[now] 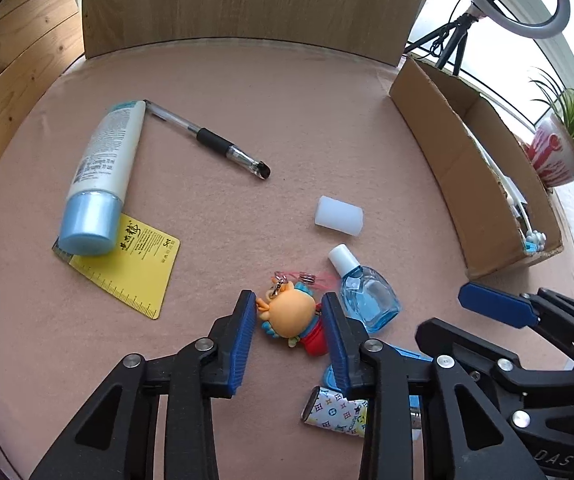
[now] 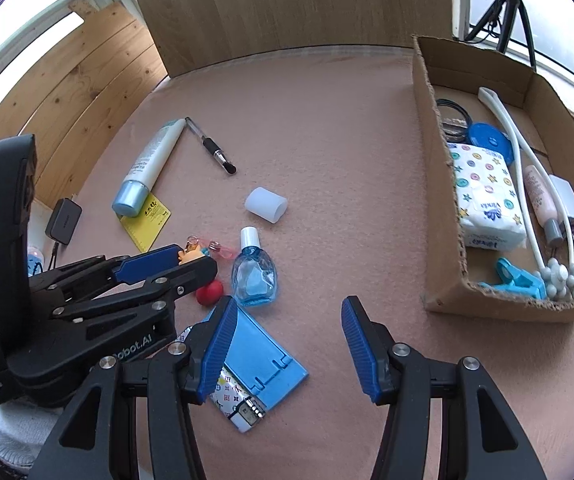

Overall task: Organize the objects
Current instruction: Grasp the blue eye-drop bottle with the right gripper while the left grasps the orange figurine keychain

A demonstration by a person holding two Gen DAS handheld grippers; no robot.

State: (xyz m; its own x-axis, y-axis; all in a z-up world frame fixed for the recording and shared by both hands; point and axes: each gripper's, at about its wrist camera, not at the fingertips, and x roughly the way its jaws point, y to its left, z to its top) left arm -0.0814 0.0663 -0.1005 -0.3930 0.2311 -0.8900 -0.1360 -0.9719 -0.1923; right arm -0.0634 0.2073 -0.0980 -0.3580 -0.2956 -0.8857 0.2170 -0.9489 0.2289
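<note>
The box [image 2: 443,208] waits at the worktop's [image 1: 287,120] right edge. The left tool [image 1: 289,320] straddles the toy [image 1: 291,314], jaws narrow but not clamped; closing could snag the bottle [image 1: 371,296] touching it. The right tool [image 2: 287,344] hovers wide, empty.

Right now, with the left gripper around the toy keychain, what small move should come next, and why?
Probably shut the left gripper on the toy keychain. Its fingers sit on either side of the toy, with a small gap showing at the left pad. The cardboard box already holds sorted items, so lifting toward it would likely follow.
</note>
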